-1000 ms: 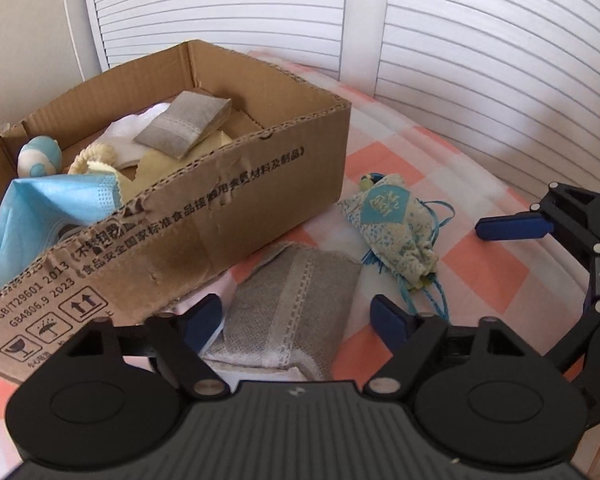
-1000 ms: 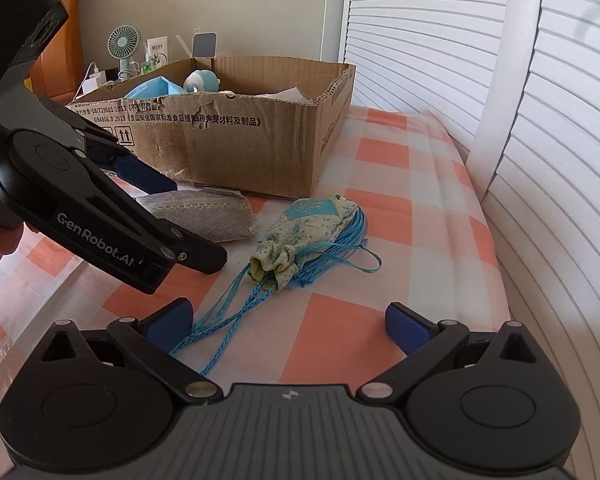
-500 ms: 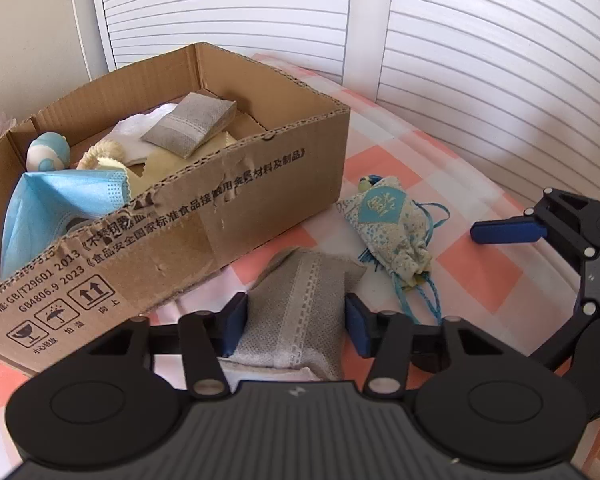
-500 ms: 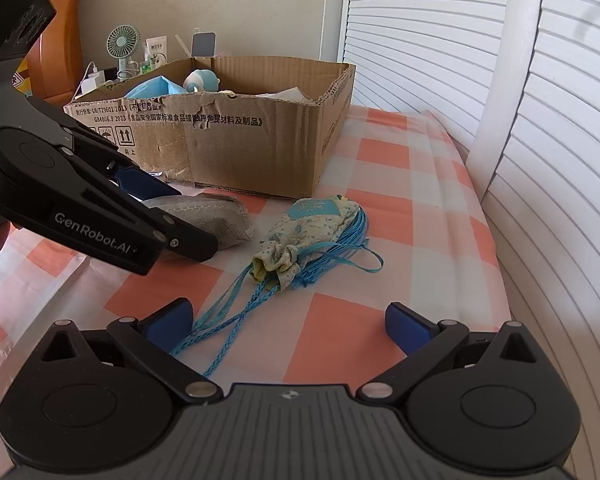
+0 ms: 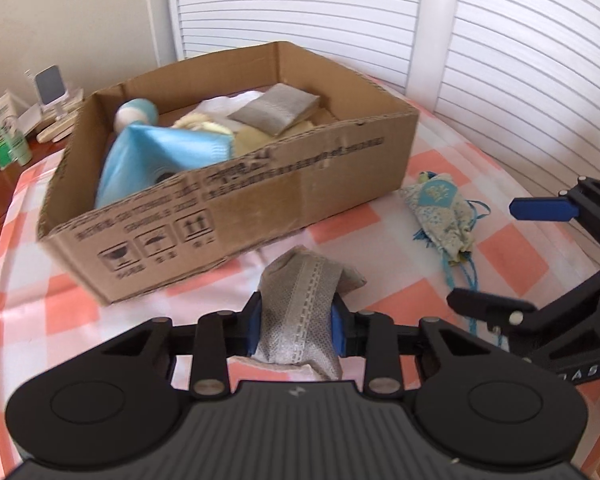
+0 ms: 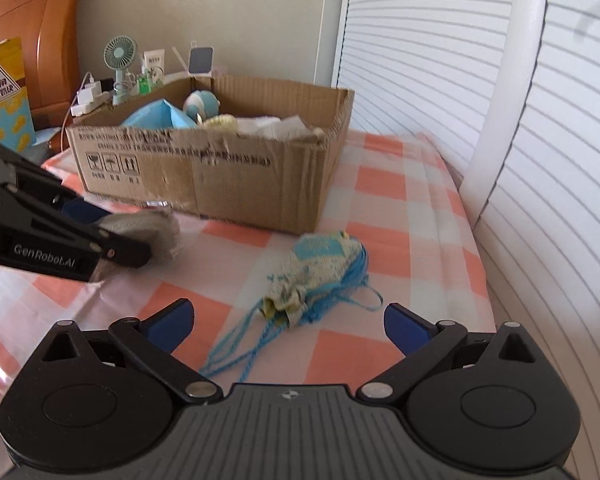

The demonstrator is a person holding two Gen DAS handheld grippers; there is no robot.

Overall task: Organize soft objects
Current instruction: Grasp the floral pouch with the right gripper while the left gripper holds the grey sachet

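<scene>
A grey fabric pouch (image 5: 304, 296) with a lace strip sits between the blue pads of my left gripper (image 5: 297, 326), whose jaws are closing and press on its sides just above the checked cloth (image 5: 512, 248). From the right wrist view the same grey pouch (image 6: 156, 226) is blurred in the left gripper (image 6: 112, 240). A floral drawstring pouch (image 6: 320, 260) with blue cords lies on the cloth ahead of my right gripper (image 6: 288, 320), which stands open and empty. The cardboard box (image 5: 300, 184) holds a blue mask (image 5: 160, 152), another grey pouch (image 5: 276, 108) and soft toys.
White slatted shutters (image 6: 460, 60) line the far and right sides. A wooden side table with a small fan (image 6: 118, 56), bottles and chargers stands behind the box. Bare checked cloth lies to the right of the floral pouch (image 5: 444, 212).
My left gripper's jaws closed in from wide apart onto the grey pouch, then the gripper pulled back from the box with it. The right gripper stayed where it was, open.
</scene>
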